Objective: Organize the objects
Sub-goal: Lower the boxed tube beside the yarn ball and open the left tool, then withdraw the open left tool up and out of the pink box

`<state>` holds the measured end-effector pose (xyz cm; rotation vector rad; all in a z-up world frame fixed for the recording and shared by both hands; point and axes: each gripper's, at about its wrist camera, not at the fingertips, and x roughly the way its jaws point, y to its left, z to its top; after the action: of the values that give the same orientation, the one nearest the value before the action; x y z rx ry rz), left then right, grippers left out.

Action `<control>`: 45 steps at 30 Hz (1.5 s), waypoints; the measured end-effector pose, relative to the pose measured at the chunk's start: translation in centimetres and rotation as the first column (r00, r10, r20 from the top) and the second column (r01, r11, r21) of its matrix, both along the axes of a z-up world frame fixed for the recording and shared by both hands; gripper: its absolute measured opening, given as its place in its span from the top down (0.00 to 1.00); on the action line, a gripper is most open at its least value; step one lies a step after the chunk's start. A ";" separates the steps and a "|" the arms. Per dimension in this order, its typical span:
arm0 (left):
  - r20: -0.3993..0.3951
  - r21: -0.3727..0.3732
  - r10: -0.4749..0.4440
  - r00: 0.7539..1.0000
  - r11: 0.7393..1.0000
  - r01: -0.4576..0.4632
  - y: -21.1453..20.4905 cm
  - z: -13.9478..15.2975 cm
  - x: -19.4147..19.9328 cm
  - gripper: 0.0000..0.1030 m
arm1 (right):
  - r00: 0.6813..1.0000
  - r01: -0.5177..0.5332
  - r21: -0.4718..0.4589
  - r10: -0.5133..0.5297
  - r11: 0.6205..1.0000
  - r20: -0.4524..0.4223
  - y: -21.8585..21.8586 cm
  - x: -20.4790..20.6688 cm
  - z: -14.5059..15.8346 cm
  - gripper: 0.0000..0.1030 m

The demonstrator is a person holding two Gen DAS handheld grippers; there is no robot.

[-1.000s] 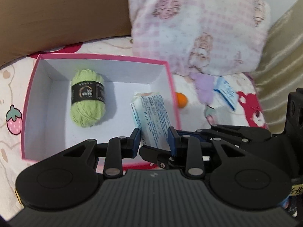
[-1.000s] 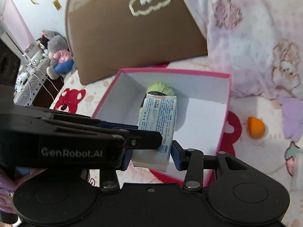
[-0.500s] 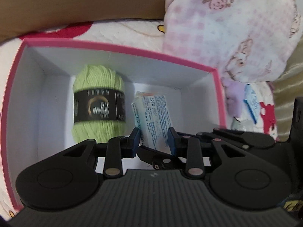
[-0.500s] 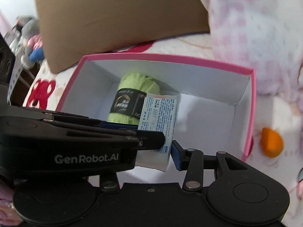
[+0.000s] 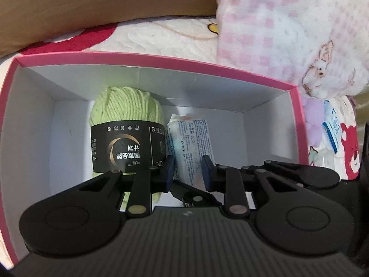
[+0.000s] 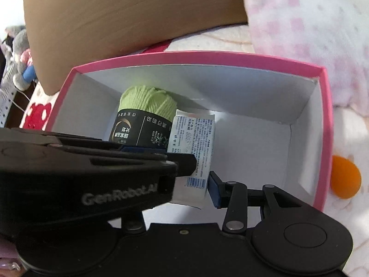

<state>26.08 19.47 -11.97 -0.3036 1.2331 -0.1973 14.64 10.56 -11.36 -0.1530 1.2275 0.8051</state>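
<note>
Pink-rimmed, the one box (image 5: 147, 57) opens ahead of both grippers, its white inside holding two things: one green yarn ball (image 5: 126, 113) with a black band, and one white packet (image 5: 191, 143) printed in blue, just right of the yarn. The left gripper (image 5: 187, 169) has its blue pads on either side of the packet's near end, pinching it. The right gripper (image 6: 198, 180) reaches in alongside; one pad sits at the packet's right edge, the other is hidden behind the left tool, so I cannot tell its grip. Right of the box lies one orange ball (image 6: 344, 176) on the bedsheet (image 5: 161, 37).
</note>
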 end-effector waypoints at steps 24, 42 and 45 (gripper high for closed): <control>0.130 0.001 0.126 0.984 0.992 -0.127 0.5 2.7 -2.3 0.70 | 0.987 -0.134 -0.001 0.134 0.991 0.088 -2.6 -2.2 3.0 0.48; 0.223 0.112 0.085 0.971 0.987 -0.112 -0.1 9.1 -9.8 0.55 | 0.943 -0.267 0.047 0.251 0.963 0.221 -7.4 -6.0 8.9 0.38; 0.223 0.096 0.099 0.970 0.988 -0.123 0.0 10.5 -11.3 0.54 | 0.932 -0.276 0.031 0.259 0.961 0.255 -7.7 -6.9 9.4 0.36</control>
<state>14.81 19.44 -1.48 -0.2478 1.0028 -0.0636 7.75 2.83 -1.95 -0.3632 0.9519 1.0297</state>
